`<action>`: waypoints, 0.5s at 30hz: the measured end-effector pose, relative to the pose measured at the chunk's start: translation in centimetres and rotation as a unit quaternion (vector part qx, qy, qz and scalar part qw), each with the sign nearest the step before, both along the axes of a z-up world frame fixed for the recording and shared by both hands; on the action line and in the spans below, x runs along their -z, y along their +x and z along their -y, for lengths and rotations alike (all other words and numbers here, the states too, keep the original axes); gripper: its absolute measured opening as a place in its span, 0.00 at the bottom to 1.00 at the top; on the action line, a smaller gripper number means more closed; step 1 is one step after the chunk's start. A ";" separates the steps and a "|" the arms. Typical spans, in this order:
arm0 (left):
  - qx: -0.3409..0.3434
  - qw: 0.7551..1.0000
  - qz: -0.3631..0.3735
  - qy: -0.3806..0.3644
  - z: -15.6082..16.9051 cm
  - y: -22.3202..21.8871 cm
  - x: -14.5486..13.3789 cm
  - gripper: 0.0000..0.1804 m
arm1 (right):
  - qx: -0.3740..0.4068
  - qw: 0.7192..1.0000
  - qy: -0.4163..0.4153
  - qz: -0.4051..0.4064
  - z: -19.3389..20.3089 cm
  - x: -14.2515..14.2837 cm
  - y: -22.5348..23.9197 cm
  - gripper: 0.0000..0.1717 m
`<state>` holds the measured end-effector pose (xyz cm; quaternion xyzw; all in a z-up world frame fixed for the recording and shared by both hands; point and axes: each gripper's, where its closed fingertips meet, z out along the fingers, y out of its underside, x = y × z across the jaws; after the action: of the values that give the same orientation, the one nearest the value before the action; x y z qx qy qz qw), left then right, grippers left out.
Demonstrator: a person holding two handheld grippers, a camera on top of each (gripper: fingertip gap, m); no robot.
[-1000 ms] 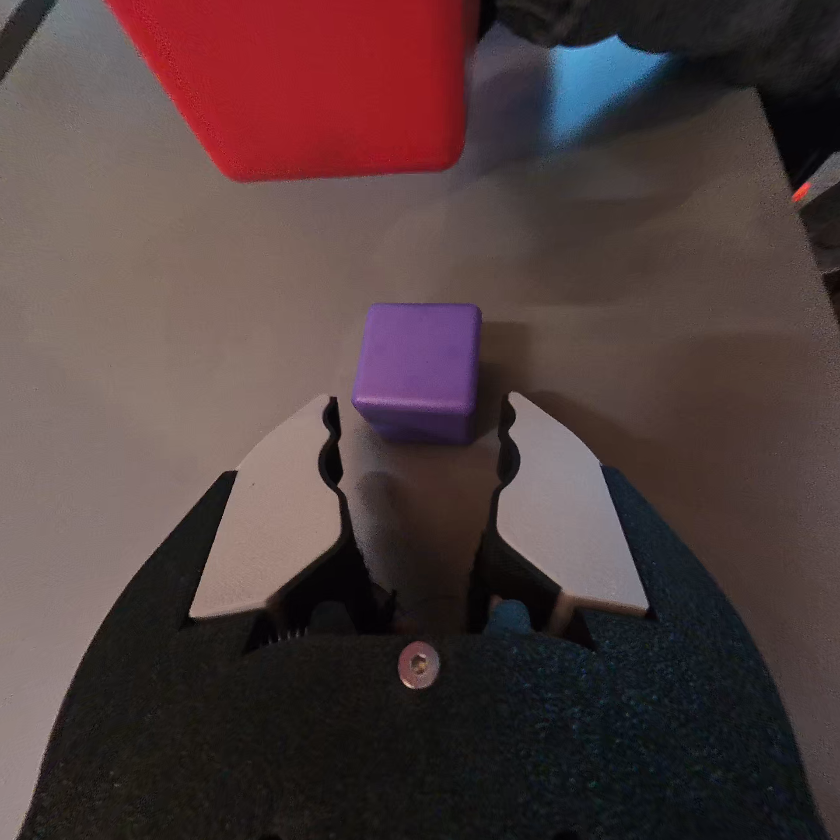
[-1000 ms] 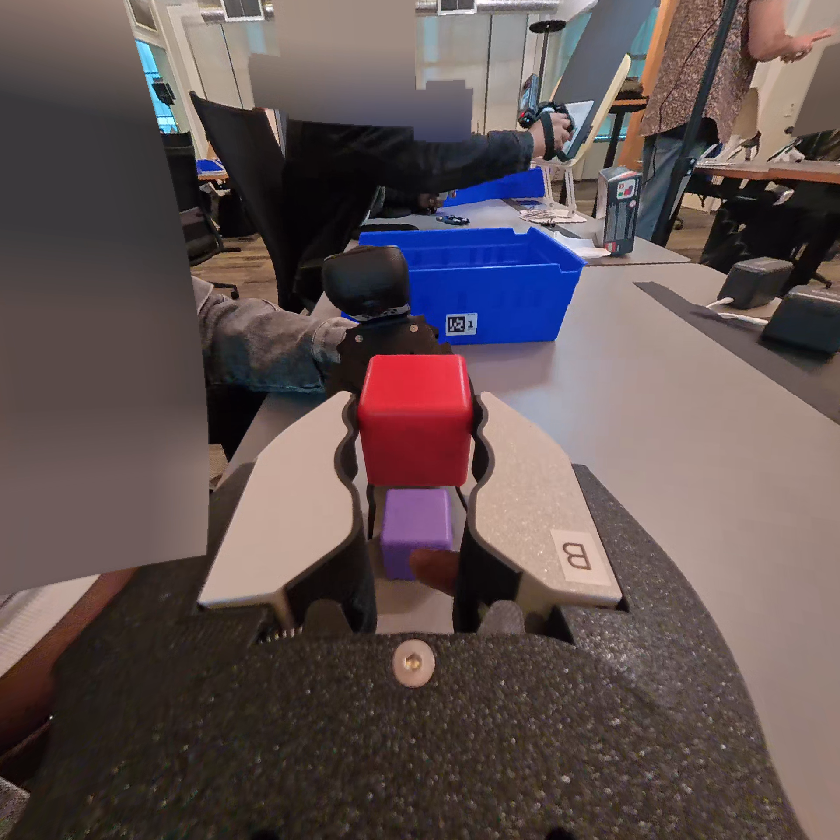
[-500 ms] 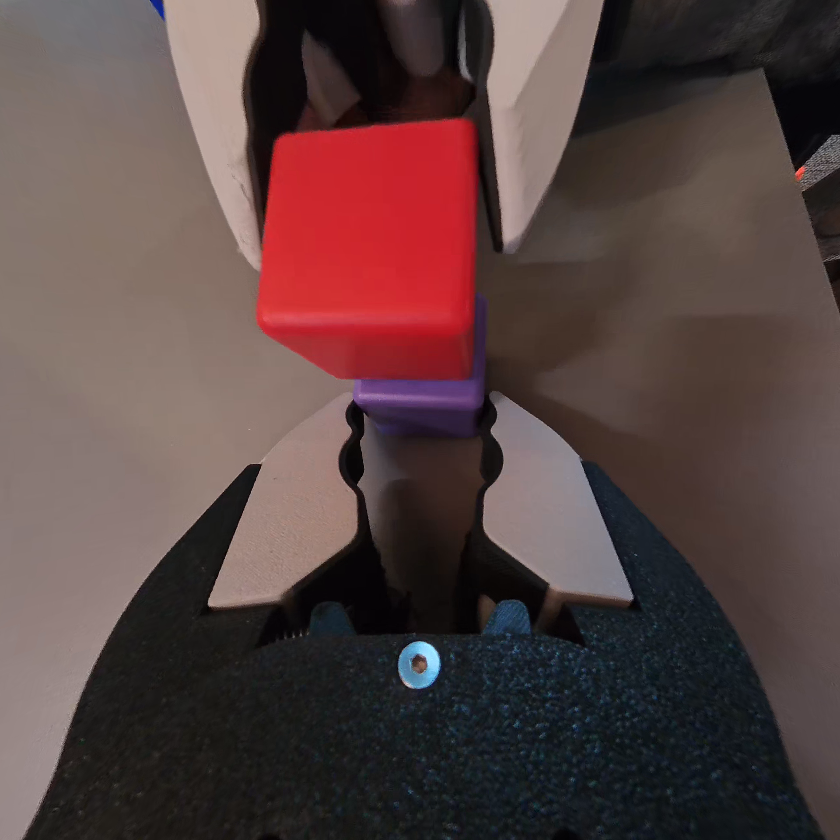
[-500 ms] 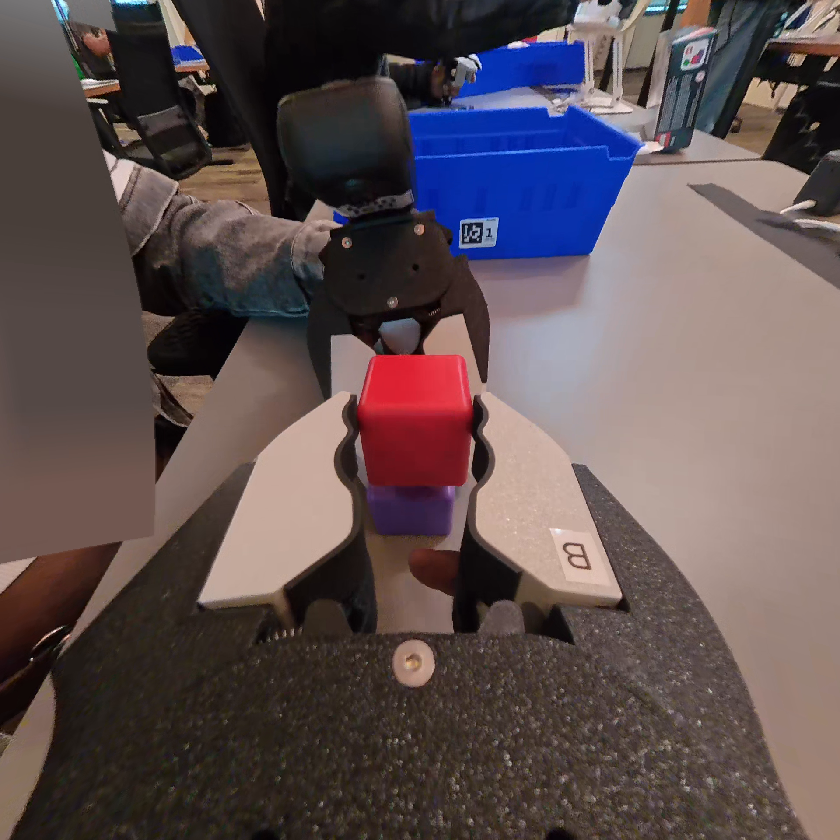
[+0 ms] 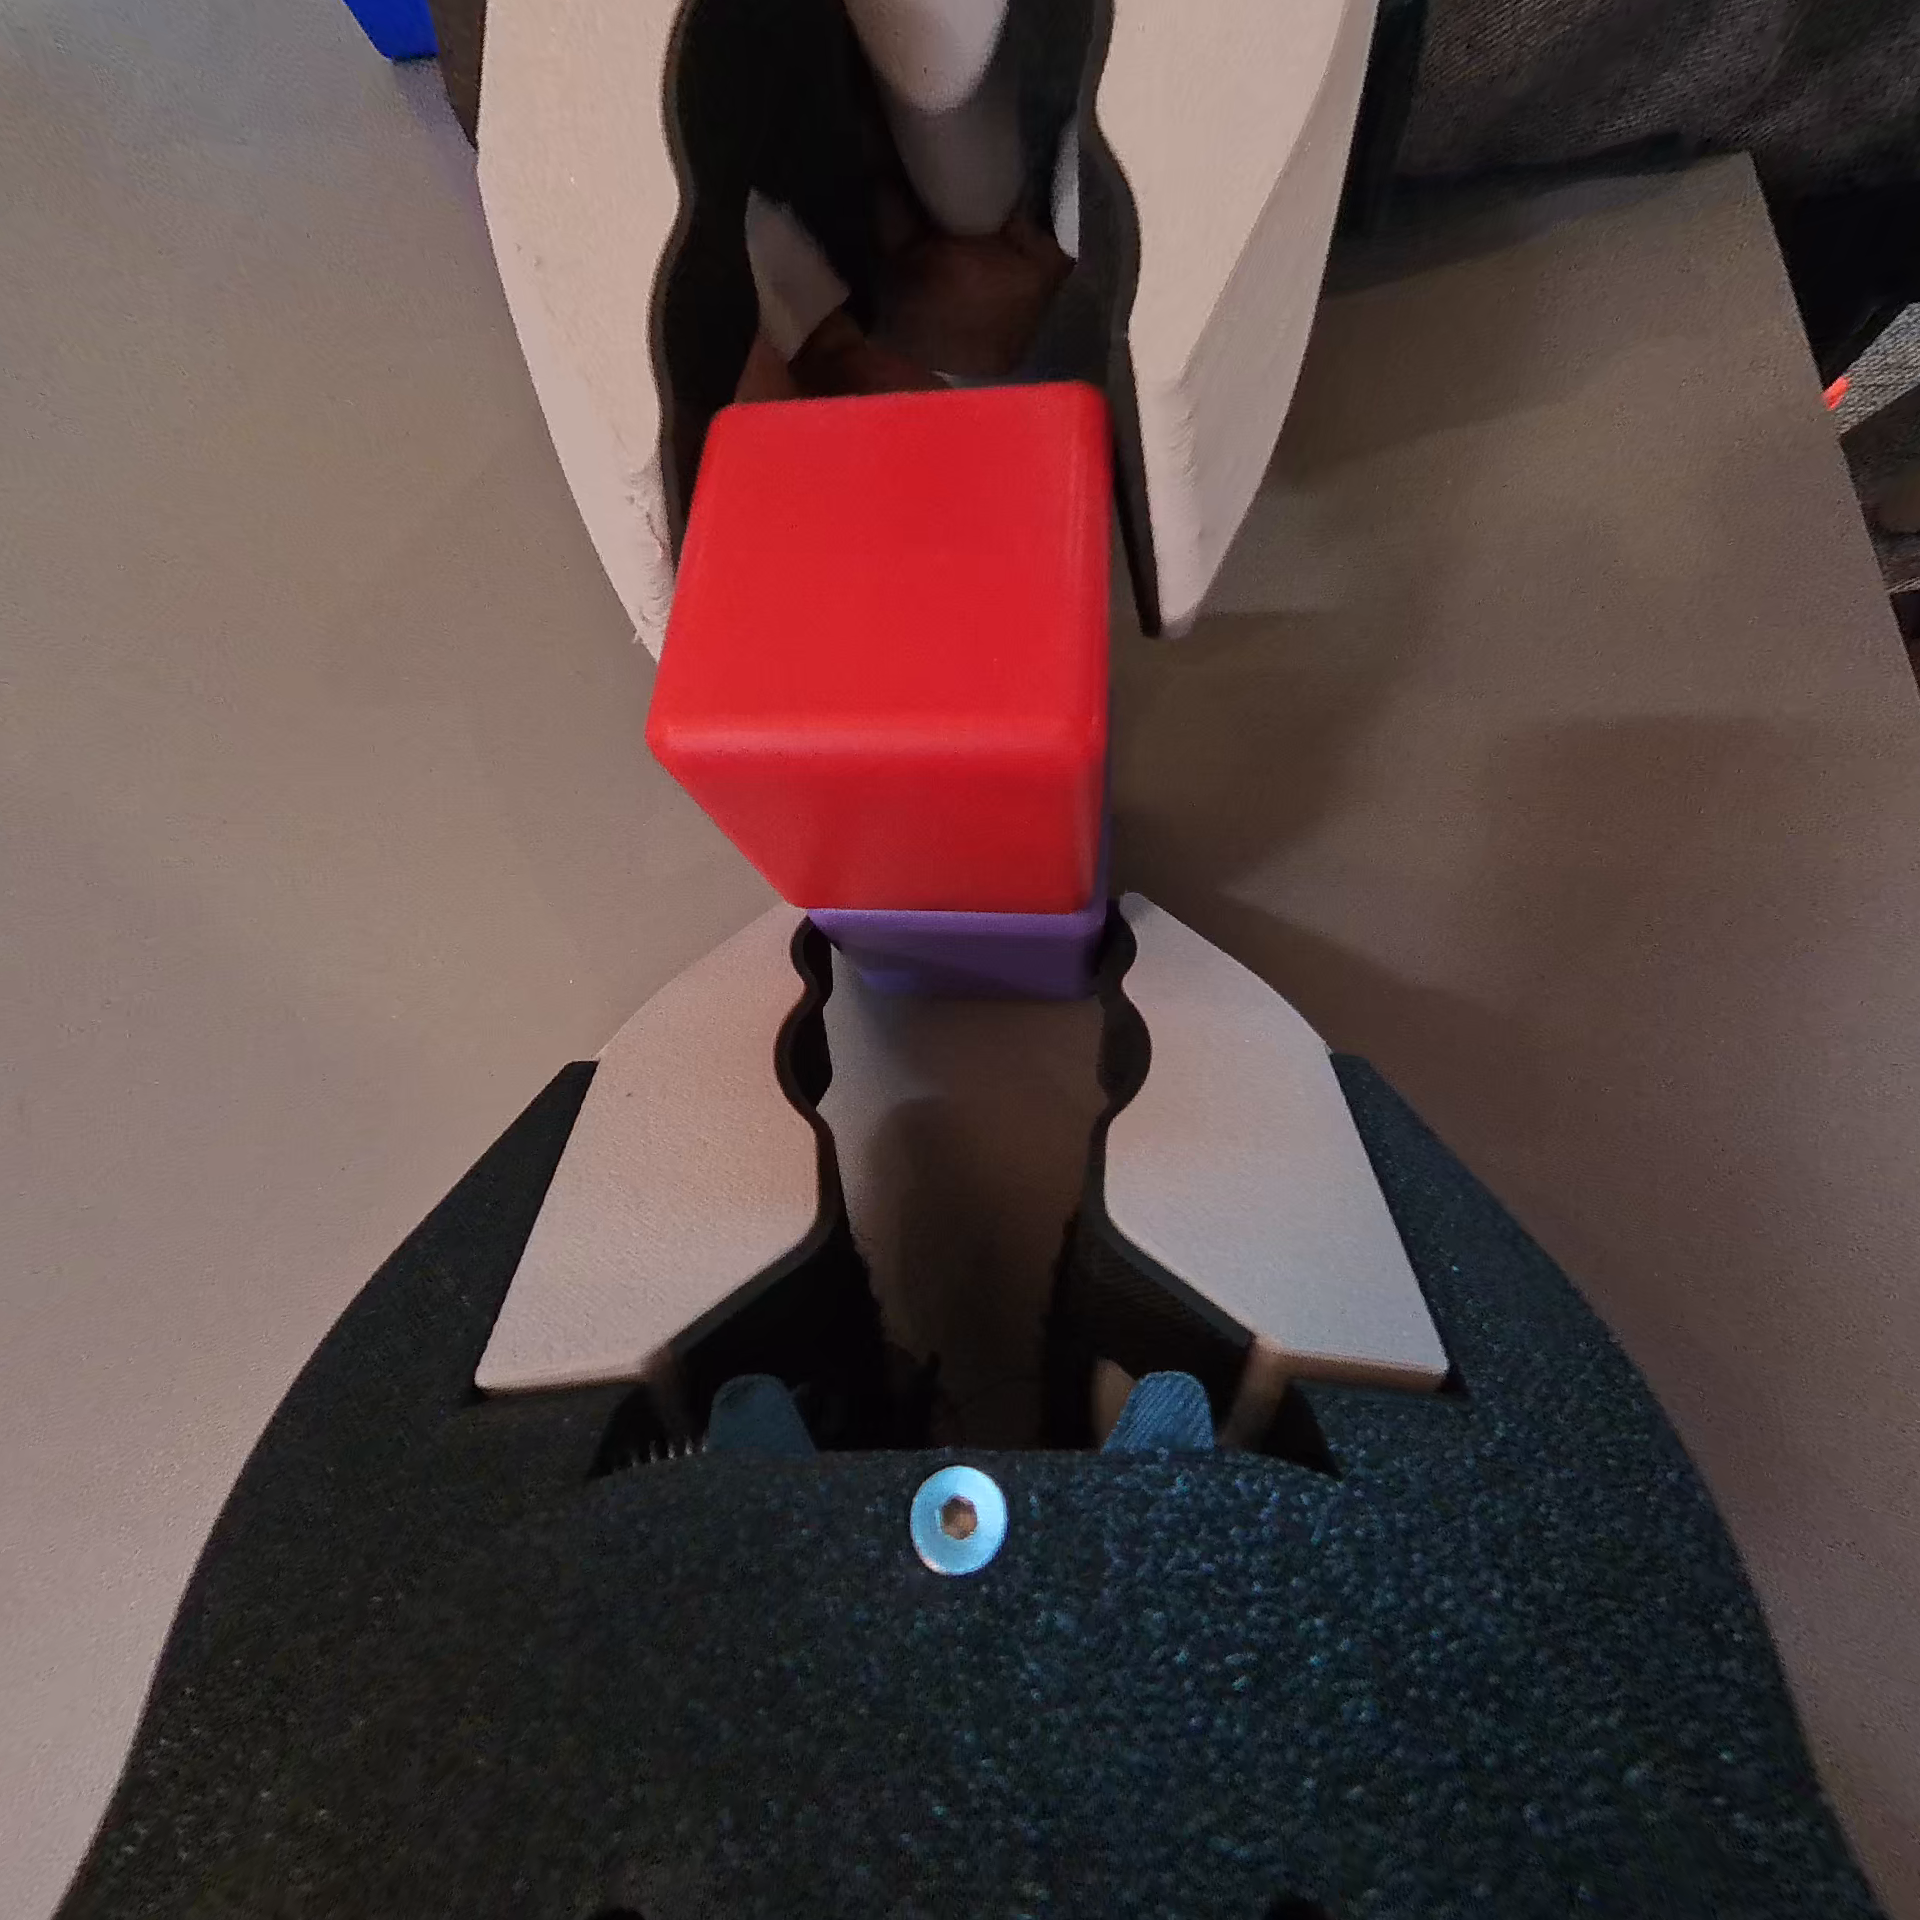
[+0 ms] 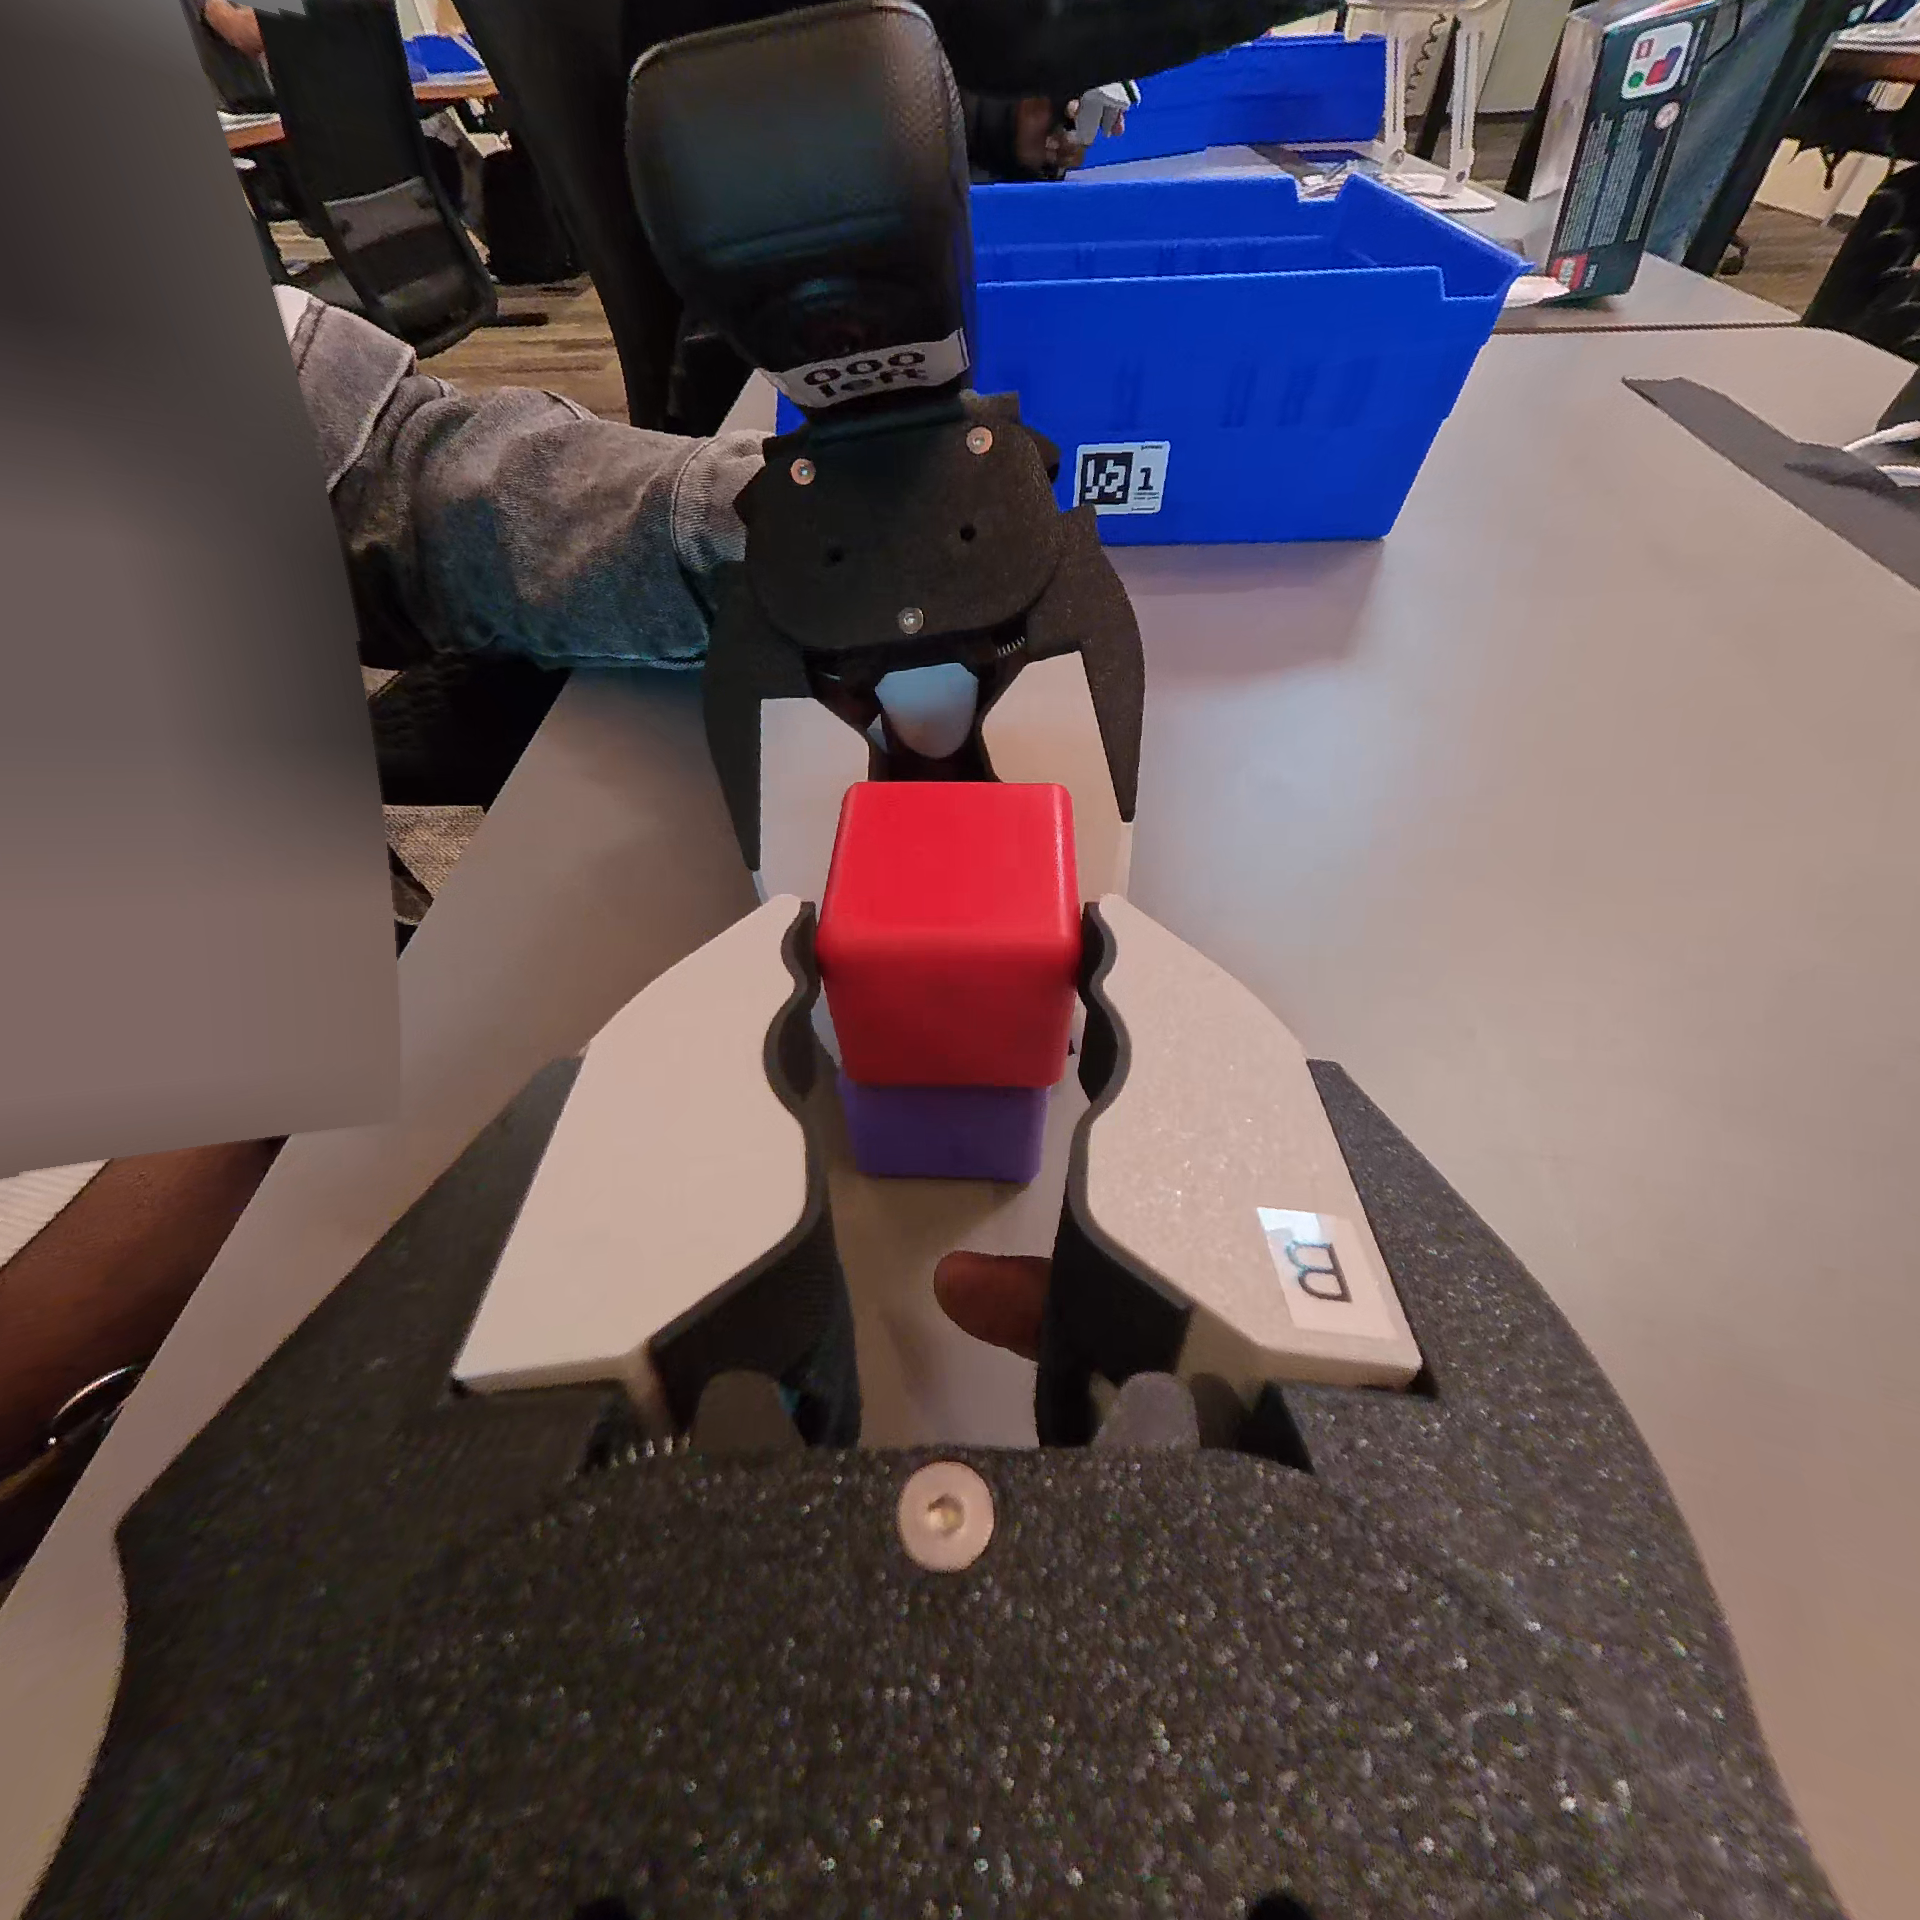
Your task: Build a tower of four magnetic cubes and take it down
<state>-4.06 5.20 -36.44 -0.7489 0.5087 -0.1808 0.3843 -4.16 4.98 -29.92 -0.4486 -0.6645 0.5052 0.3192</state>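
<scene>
The right gripper (image 6: 948, 961) clamps the red cube (image 6: 948, 935), seated on the purple cube (image 6: 945, 1132) which the left gripper (image 5: 961, 951) grips from the opposite side, the stack standing on the grey table (image 6: 1455, 831) near its left edge.

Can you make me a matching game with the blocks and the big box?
Things:
1. red cube
2. purple cube
3. blue bin

Places:
A. far back on the table
B. on top, between the right tool's fingers
C. at the bottom, resting on the table

Pairs: 1-B, 2-C, 3-A
</scene>
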 end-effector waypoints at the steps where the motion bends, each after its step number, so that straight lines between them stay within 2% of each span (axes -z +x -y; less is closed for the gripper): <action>1: 0.000 1.000 0.000 0.001 0.0 0.0 0.0 0.27 | 0.001 1.000 0.000 0.000 0.0 0.0 0.0 0.28; 6: 0.003 1.000 -0.001 0.002 0.0 0.0 0.0 0.27 | -0.001 1.000 -0.001 -0.004 0.0 -0.1 0.0 0.28; 7: 0.006 1.000 -0.004 0.003 0.1 0.0 0.1 0.32 | -0.004 1.000 -0.008 -0.011 0.1 -0.2 0.0 0.28; 8: 0.001 1.000 -0.004 0.010 0.0 -0.1 0.0 0.39 | -0.005 1.000 -0.020 -0.022 0.1 -0.6 0.1 0.35; 10: -0.016 0.999 0.011 0.031 -0.2 -0.5 -0.9 0.46 | 0.001 0.998 -0.049 -0.050 -0.2 -1.9 0.2 0.47; 12: -0.040 0.997 0.044 0.056 -0.1 -1.1 -3.1 0.52 | 0.018 0.994 -0.072 -0.086 -1.0 -3.2 0.5 0.57; 15: -0.070 0.982 0.127 0.120 1.5 -2.3 -9.3 0.56 | 0.048 0.986 -0.086 -0.136 -2.3 -4.6 1.0 0.64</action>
<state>-6.38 3.68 -27.18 -0.7019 0.4199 -0.1850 0.5448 -3.19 7.25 -25.31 -0.4332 -0.5466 0.6006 0.3909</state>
